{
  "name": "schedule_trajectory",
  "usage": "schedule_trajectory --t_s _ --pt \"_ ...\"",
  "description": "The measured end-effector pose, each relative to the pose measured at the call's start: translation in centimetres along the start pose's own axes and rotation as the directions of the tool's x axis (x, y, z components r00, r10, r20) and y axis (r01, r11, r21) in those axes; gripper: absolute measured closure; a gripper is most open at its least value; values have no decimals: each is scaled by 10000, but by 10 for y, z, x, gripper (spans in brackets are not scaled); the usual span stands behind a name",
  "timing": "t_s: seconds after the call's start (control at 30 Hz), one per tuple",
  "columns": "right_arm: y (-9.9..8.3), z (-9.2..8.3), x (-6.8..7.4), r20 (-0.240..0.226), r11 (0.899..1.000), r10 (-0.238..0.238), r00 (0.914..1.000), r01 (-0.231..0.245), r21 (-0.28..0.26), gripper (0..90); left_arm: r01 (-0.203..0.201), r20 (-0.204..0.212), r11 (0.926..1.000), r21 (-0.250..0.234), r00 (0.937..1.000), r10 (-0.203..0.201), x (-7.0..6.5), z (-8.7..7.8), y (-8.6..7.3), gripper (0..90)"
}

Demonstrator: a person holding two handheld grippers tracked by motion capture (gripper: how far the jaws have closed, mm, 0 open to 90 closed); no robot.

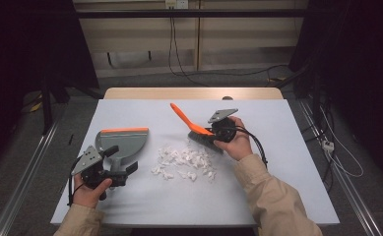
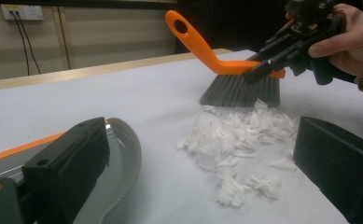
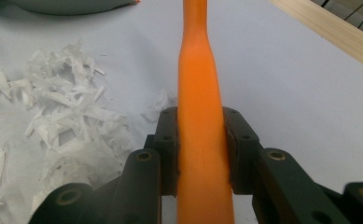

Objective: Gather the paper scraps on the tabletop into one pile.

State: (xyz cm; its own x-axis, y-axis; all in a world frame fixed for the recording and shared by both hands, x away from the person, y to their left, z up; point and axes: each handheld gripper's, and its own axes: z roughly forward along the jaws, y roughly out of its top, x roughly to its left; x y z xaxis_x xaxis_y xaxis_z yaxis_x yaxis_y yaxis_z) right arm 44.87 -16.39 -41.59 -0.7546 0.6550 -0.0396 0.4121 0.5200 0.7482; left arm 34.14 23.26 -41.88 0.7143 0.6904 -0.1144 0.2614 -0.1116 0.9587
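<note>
Beside paper scraps (image 1: 184, 161) — bare dustpan (image 1: 122, 142)

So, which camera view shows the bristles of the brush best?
The left gripper view: the grey bristles show from the side, resting at the edge of the paper scraps. In the high view the bristles are small and partly under the right tongs. The right gripper view shows the orange handle instead.

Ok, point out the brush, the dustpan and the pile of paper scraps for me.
brush (image 2: 202, 46), left gripper view, on its orange handle.
dustpan (image 1: 122, 142), high view, on its grey tray.
paper scraps (image 1: 184, 161), high view, middle of the white pile.
</note>
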Motion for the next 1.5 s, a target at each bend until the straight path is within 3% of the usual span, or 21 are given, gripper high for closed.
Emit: schedule_trajectory --t_s 0.1,0.17,0.27,0.4,0.5,0.67,0.73,0.8,1.0,1.13,1.2,1.33,1.4,1.5 --pt "5 -1 1 404 9989 -209 9990 192 427 683 -42 19 10000 23 10000 42 0 0 0 34" --pt "9 0 1 389 9973 -147 9991 119 729 634 -11 40 10000 14 10000 11 -1 1 0 34" --pt "13 6 2 684 9893 -261 9973 159 1449 700 -31 50 10000 11 10000 31 -1 1 0 34" --pt "15 7 4 325 9865 262 9991 -311 1609 710 -32 19 10000 22 10000 32 0 1 0 34" --pt "16 8 9 106 9848 91 9999 -108 1732 711 -25 53 10000 -10 10000 25 -1 1 0 34" --pt "16 4 16 -811 9927 212 9965 -113 1204 711 -42 47 10000 -13 10000 42 0 1 0 34" --pt "19 2 19 -835 9959 -94 9965 168 886 710 -45 3 10000 2 10000 45 0 1 0 34" --pt "23 1 17 -847 9981 -77 9964 128 596 710 -24 25 10000 -17 10000 24 -1 1 0 33" --pt "25 8 0 -184 9999 17 9998 -14 155 710 -26 15 10000 -12 10000 26 -1 1 0 34" --pt "18 24 -4 343 9983 -263 9991 245 534 710 -47 56 10000 70 10000 46 -2 2 0 34" --pt "19 26 0 -4 9993 -133 9999 133 346 710 -65 46 10000 61 10000 65 -2 2 0 33" --pt "22 24 18 -332 9930 -942 9950 963 677 711 -62 27 10000 16 10000 62 -1 1 0 34" --pt "22 21 24 -841 9950 -808 9932 854 525 711 -100 32 9999 35 9999 100 -1 1 0 34" --pt "23 14 32 -769 9943 -965 9924 996 370 710 -129 46 9999 69 9999 129 -2 1 0 34"
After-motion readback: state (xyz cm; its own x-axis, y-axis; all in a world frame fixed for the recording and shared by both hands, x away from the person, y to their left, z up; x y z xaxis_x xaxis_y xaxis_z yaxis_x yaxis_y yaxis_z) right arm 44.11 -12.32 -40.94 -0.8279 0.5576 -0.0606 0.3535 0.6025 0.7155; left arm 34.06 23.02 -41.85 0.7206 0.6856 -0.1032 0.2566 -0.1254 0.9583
